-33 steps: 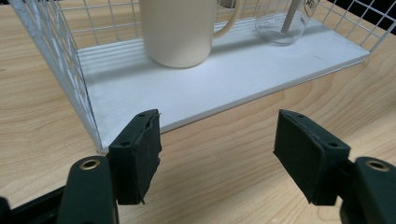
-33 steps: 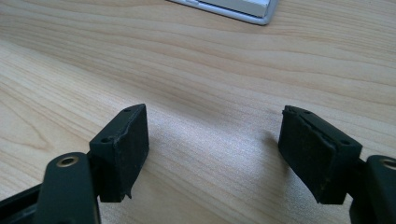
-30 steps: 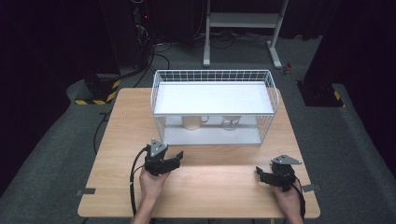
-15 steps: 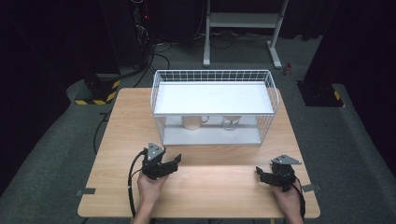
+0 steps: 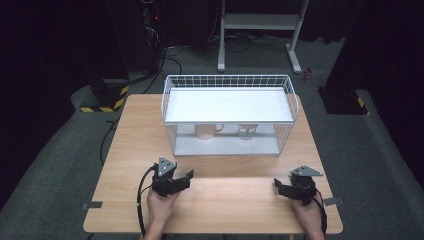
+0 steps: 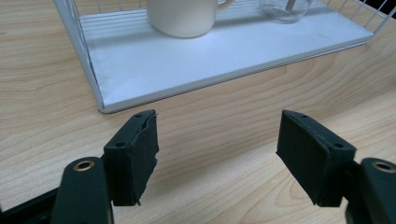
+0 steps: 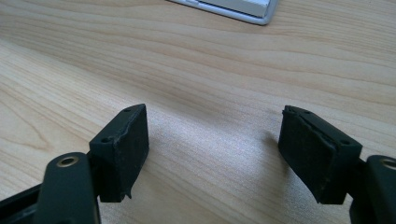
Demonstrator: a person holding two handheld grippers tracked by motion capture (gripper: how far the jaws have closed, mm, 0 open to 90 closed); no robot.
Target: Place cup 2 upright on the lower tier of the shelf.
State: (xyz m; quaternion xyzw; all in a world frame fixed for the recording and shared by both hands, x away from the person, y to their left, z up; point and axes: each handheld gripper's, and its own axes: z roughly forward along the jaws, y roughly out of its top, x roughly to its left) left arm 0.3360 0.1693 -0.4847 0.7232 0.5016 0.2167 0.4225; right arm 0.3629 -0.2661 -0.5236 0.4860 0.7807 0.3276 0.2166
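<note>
I see a white wire rack [image 5: 228,114] standing on the far half of the pale wooden bench [image 5: 125,150], built like a basket with a flat white shelf on top and a white tray floor below. Inside the lower level sit two vessels — a cream ceramic mug [image 5: 205,131] on the left, smooth and rounded with a handle toward the right, and just beside it to the right a clear glass cup [image 5: 246,131]. In the left gripper view the mug [image 6: 183,17] and the glass cup [image 6: 285,8] stand on the tray floor near its front edge, well ahead of the jaws.

My left hand-held gripper [image 5: 182,176] rests on the near left of the bench, aimed toward the rack, jaws spread with only bare wood grain between the black rubbery pads [image 6: 142,154]. My right hand-held gripper [image 5: 278,186] lies at the near right — jaws likewise spread over bare bench, its pads [image 7: 128,147] matte and slightly frayed at the edges. Both grippers are well apart from the rack.
</note>
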